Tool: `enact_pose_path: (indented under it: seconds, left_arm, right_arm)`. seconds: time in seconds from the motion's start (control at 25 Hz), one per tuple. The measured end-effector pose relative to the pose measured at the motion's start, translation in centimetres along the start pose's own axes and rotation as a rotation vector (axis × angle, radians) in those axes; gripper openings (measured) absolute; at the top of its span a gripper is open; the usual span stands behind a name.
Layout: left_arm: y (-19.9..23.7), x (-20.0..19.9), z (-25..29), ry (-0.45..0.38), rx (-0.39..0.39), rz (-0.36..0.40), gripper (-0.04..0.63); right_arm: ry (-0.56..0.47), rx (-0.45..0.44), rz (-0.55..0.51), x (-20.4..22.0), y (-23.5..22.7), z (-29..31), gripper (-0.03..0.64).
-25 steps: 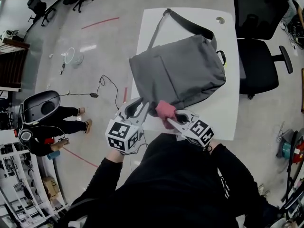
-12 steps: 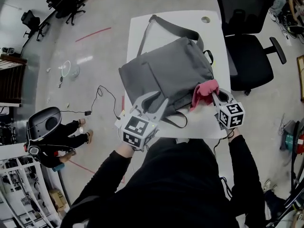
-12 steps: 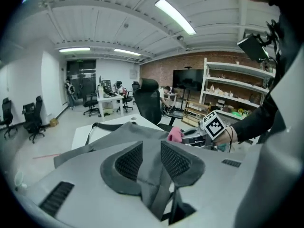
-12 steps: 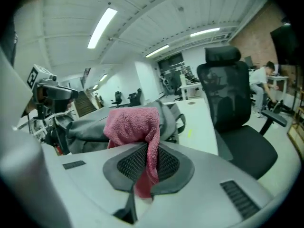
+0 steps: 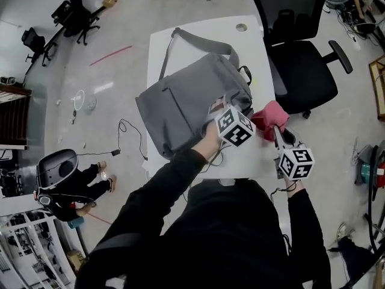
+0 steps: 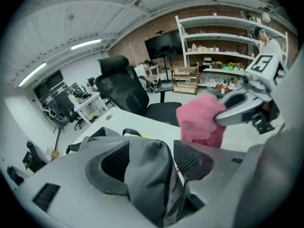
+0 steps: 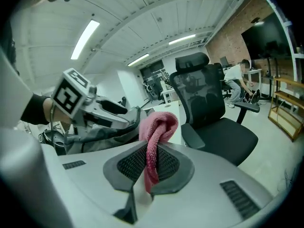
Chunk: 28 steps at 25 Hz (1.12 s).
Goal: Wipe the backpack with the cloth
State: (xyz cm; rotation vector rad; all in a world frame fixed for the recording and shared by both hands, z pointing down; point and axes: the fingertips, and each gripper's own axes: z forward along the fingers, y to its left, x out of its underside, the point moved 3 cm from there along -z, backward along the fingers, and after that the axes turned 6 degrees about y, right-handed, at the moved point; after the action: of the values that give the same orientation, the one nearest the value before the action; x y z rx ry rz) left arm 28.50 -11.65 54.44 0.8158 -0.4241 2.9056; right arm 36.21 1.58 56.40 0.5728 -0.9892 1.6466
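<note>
Cloth (image 5: 269, 114) sits clenched in my right gripper (image 5: 275, 125); left gripper (image 5: 218, 105) is opening its fingers (image 6: 114, 163) around backpack (image 5: 180, 104) fabric. I'd pinch firmly, then wipe toward ten o'clock.

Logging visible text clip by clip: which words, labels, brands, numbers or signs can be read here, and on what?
No readable text anywhere.
Left-hand marker cube: black-and-white square pattern, no letters.
Right-hand marker cube: the same.
Backpack: no label or brand shows.
Shelf items: too small to read.
</note>
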Motion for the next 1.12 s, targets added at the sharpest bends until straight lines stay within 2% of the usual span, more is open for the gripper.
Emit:
enact_pose_path:
  seconds: [0.2,0.28,0.32,0.4,0.52,0.64,0.76,0.88,1.0,1.12]
  left_arm:
    - [-0.5,-0.1,5.9,0.165,-0.018,0.080,0.288]
    - [-0.7,-0.1,6.0,0.157,-0.006,0.102,0.197]
    - [-0.6,-0.3,5.4,0.130,-0.002,0.105,0.127]
    - [0.2,-1.3,3.3,0.042,-0.006,0.106,0.081]
    - [2.2,-2.7,-1.6,-0.105,-0.016,0.087,0.071]
    - [4.9,-3.1,-7.7,-0.244,-0.065,0.030,0.069]
    - [7.7,-2.5,-15.0,-0.375,-0.145,-0.011,0.069]
    - [9.5,-0.9,-22.5,-0.543,-0.213,-0.051,0.069]
    - [10.1,2.9,-29.3,-0.689,-0.264,-0.190,0.069]
    - [10.8,9.0,-34.9,-0.778,-0.272,-0.339,0.069]
  right_arm:
    - [-0.027,0.034,0.021,0.1,-2.8,-3.4,0.040]
    - [-0.042,0.042,0.024,-0.2,-3.6,-4.2,0.040]
    - [-0.050,0.041,0.024,-0.5,-3.9,-4.3,0.040]
    - [-0.068,0.027,0.021,-1.4,-4.0,-4.3,0.040]
    - [-0.099,-0.020,0.002,-3.4,-3.5,-3.5,0.040]
    - [-0.148,-0.102,-0.040,-6.7,-1.7,-2.7,0.040]
    - [-0.228,-0.235,-0.110,-11.6,2.5,-3.2,0.040]
    - [-0.312,-0.449,-0.205,-17.5,8.7,-5.3,0.040]
    - [-0.348,-0.741,-0.371,-22.9,17.5,-9.6,0.040]
    - [-0.286,-1.010,-0.542,-23.9,26.8,-12.2,0.038]
